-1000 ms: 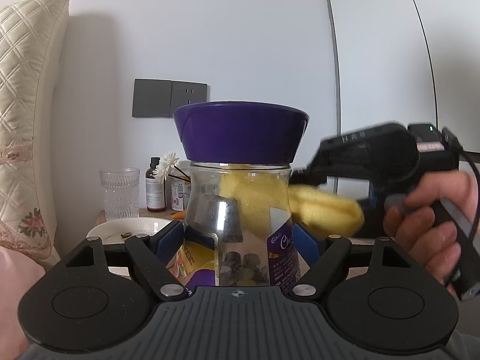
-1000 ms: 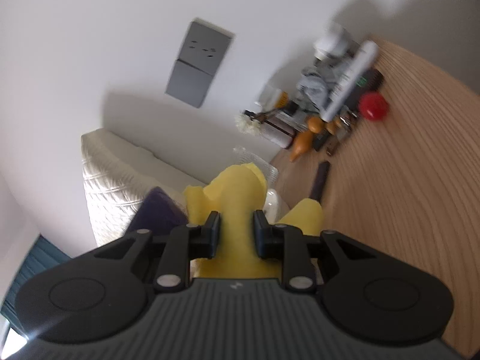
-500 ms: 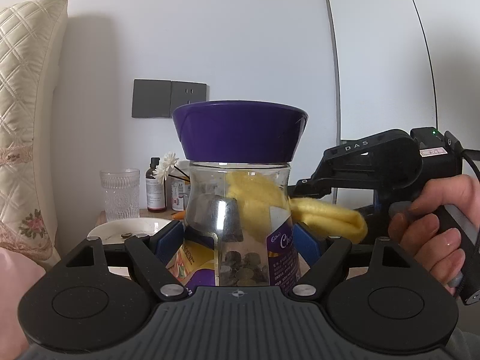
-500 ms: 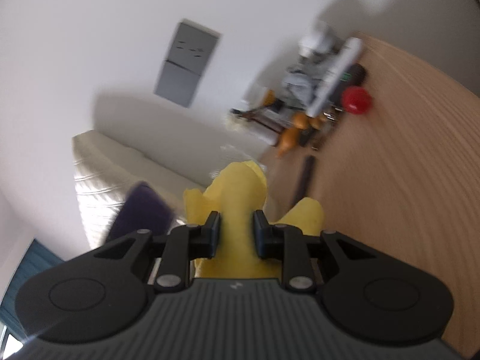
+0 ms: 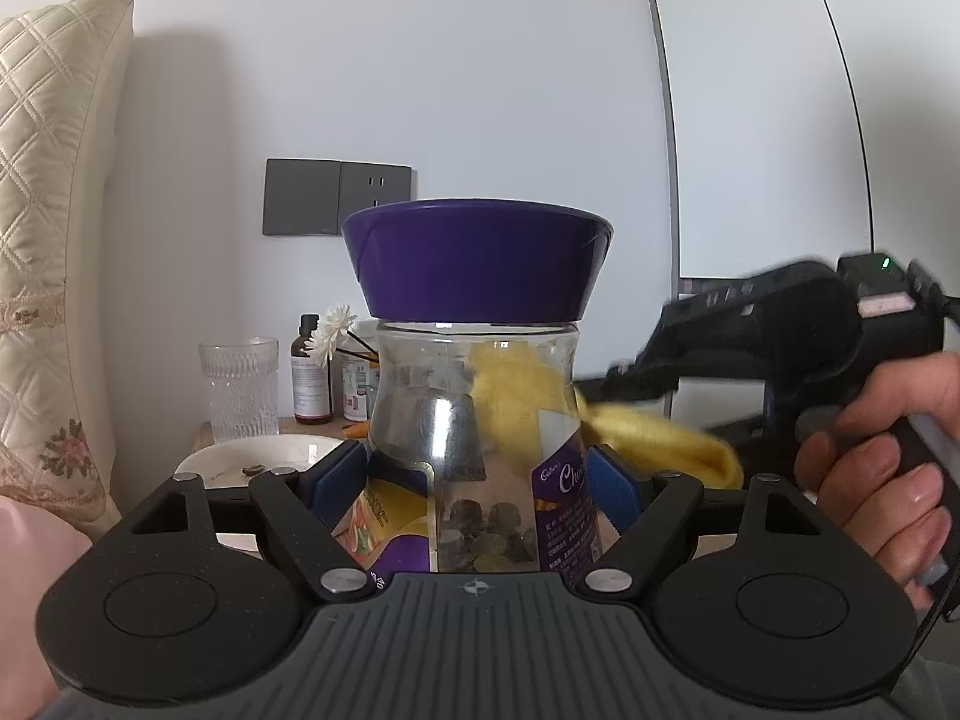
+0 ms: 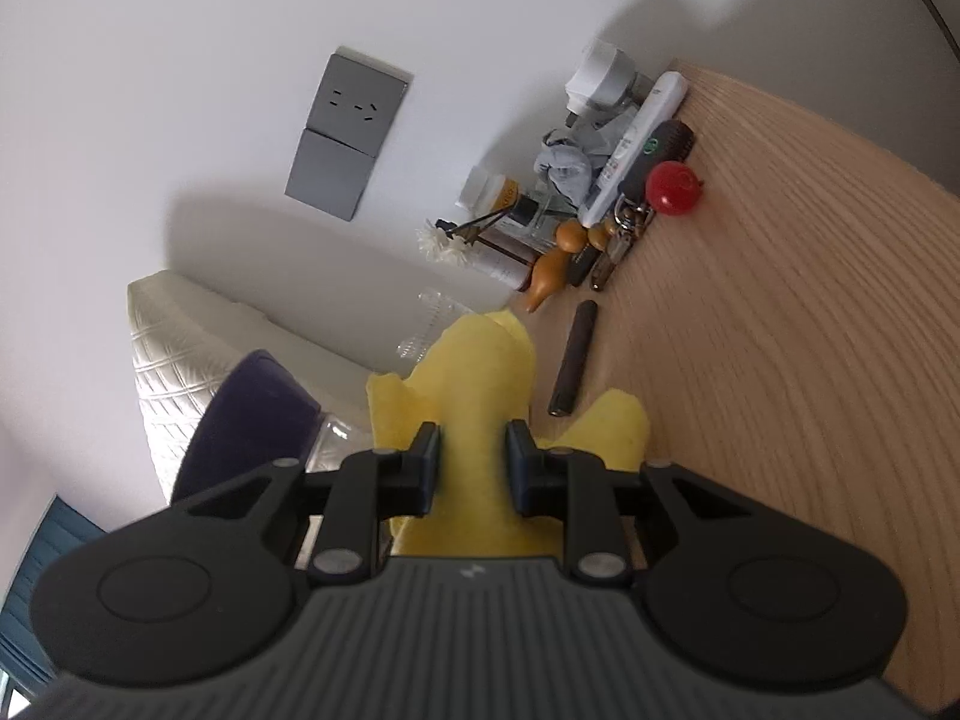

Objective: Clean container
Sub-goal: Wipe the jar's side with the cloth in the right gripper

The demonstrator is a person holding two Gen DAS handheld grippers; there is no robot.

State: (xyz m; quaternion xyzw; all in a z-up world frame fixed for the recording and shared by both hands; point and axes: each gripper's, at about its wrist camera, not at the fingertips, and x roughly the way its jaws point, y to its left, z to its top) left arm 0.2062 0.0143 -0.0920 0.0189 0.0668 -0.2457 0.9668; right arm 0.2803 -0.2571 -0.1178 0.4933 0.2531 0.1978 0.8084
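A clear jar (image 5: 474, 420) with a purple lid (image 5: 477, 264) and coins at its bottom stands upright between the blue pads of my left gripper (image 5: 477, 480), which is shut on its lower body. A yellow cloth (image 5: 654, 438) lies against the jar's far right side, pinched in my right gripper (image 6: 471, 456), which is shut on it. In the left wrist view that right gripper (image 5: 636, 381) comes in from the right, held by a hand (image 5: 888, 456). In the right wrist view the cloth (image 6: 480, 372) sticks out past the fingertips, and the purple lid (image 6: 252, 414) shows at the lower left.
A wooden bedside table (image 6: 780, 360) holds a ribbed glass (image 5: 239, 387), a white dish (image 5: 264, 456), a brown bottle (image 5: 311, 369), a white flower (image 5: 333, 327), a red ball (image 6: 673, 187), orange gourds (image 6: 549, 273) and a dark stick (image 6: 573, 366). A quilted headboard (image 5: 54, 228) stands left; a grey socket plate (image 5: 336, 197) is on the wall.
The right gripper drew back to the right and slid the yellow cloth lower along the jar's far side. The left gripper and the jar stayed still.
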